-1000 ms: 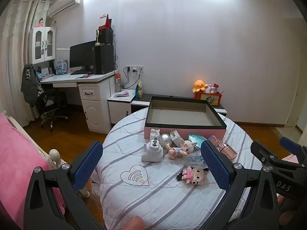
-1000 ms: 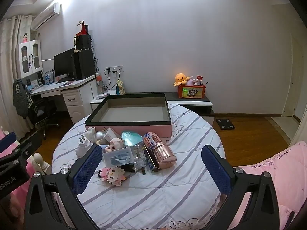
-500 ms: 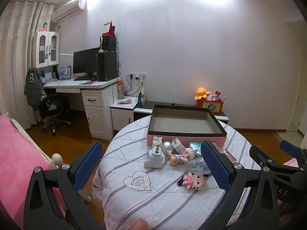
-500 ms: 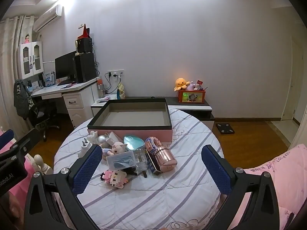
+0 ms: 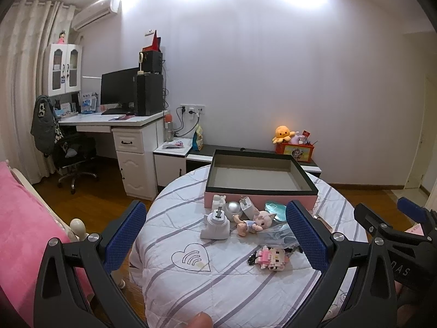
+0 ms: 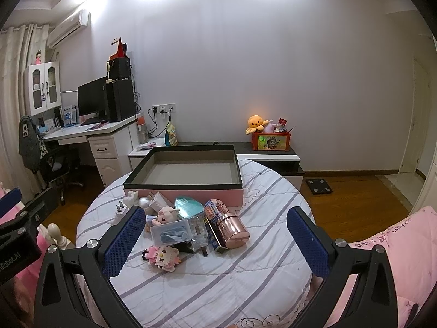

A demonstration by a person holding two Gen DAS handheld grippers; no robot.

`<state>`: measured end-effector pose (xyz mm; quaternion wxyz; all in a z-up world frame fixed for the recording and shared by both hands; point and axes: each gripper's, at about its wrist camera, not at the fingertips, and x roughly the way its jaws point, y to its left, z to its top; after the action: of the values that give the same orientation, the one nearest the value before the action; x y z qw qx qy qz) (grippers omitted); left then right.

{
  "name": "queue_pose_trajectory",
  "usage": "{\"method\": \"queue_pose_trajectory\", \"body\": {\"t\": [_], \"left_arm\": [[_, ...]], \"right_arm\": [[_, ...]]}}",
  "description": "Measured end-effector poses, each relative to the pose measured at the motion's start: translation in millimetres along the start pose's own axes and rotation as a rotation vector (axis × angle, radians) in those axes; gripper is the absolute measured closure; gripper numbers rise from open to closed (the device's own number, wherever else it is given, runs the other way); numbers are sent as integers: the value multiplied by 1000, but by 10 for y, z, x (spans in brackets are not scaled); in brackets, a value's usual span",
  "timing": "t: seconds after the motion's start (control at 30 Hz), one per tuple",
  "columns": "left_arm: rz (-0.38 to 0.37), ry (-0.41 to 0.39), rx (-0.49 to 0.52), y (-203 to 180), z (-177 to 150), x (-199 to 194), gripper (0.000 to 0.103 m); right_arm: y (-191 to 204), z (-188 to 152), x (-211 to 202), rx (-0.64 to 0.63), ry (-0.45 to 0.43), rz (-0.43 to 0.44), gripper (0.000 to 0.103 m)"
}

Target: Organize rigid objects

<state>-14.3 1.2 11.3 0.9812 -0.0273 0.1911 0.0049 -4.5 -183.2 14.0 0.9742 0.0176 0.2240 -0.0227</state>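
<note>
While both grippers hang above the round desk (image 6: 245, 287), left gripper (image 5: 218, 235) and right gripper (image 6: 215, 243) show fingers apart, empty. The pink box (image 6: 191, 194) stands empty at the far edge, the clutter touching its front wall. Risk: items overlap, so a grasp may drag neighbours. The copper cylinder (image 6: 232, 229), smooth and lying down, could roll.
</note>
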Motion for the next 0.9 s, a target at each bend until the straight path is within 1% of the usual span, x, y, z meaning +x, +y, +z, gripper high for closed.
{"method": "queue_pose_trajectory", "body": {"t": [0.9], "left_arm": [[-16, -6, -6, -57, -11, 10, 0]], "right_arm": [[-2, 25, -26, 3, -5, 1, 0]]}}
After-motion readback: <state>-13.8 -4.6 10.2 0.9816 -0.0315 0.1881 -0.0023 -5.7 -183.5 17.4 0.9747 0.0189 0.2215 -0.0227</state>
